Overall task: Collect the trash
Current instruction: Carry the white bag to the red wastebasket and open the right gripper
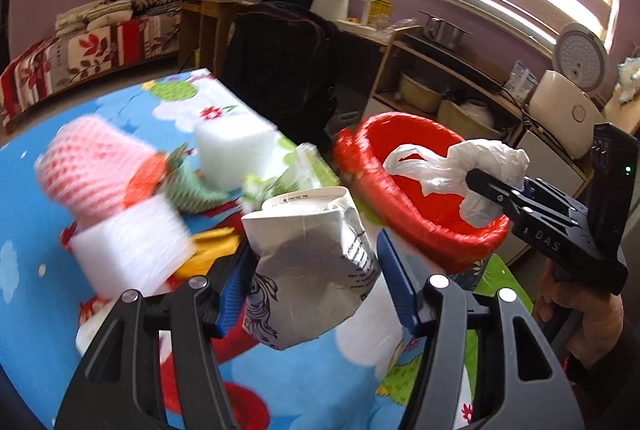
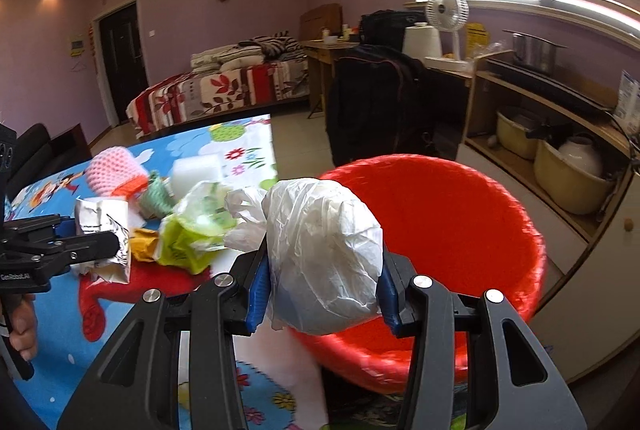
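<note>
While the right tongs point(image 2: 322, 304), clamped on a crumpled white plastic bag point(image 2: 326, 262), hang right at the red bin point(image 2: 460, 226), they're nearer. The left tongs point(image 1: 312, 294) pinch a paper carton point(image 1: 312, 262) above the desk point(image 1: 48, 310), bin up to their right.

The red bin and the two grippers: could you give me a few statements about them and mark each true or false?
1. The right gripper holds a white plastic bag. True.
2. The left gripper is empty. False: it grips a crumpled paper bag.
3. The red bin stands past the table's edge. True.
4. The pink foam net lies in the bin. False: it lies on the table.
5. The plastic bag is above the bin's opening. True.
</note>
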`<action>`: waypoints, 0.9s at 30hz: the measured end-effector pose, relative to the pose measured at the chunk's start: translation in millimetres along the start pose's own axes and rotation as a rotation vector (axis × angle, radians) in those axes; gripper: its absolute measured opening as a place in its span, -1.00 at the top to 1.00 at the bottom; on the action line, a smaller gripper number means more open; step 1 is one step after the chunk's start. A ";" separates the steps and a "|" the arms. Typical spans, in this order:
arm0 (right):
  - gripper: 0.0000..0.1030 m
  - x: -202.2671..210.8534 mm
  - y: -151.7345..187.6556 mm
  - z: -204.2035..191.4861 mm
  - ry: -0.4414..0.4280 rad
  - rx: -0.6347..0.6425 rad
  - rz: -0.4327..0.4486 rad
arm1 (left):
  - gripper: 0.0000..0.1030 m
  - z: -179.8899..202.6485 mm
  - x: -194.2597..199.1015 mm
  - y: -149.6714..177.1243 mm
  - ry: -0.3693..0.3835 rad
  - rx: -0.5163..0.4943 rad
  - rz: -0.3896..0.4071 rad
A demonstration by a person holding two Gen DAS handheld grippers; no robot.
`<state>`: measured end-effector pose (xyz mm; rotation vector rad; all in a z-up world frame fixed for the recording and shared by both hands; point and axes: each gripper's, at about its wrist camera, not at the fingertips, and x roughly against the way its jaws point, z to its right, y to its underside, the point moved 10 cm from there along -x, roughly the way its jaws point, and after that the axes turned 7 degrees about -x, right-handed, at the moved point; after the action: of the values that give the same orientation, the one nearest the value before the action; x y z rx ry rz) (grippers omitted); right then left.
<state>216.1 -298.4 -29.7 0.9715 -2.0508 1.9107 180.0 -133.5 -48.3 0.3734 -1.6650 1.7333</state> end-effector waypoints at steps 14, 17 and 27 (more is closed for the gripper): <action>0.12 -5.1 -22.5 89.2 0.138 -0.095 0.038 | -0.14 72.8 -59.0 -73.1 0.133 -0.140 0.031; 0.10 -7.5 -24.0 101.3 0.148 -0.108 0.037 | -0.14 83.6 -71.2 -81.9 0.151 -0.156 0.027; 0.03 -11.5 -25.1 121.2 0.164 -0.126 0.037 | -0.14 111.3 -99.9 -99.6 0.206 -0.169 0.009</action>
<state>275.2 -407.7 -34.7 0.7278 -2.0785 1.7879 288.1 -274.5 -21.6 0.1050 -1.6480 1.5663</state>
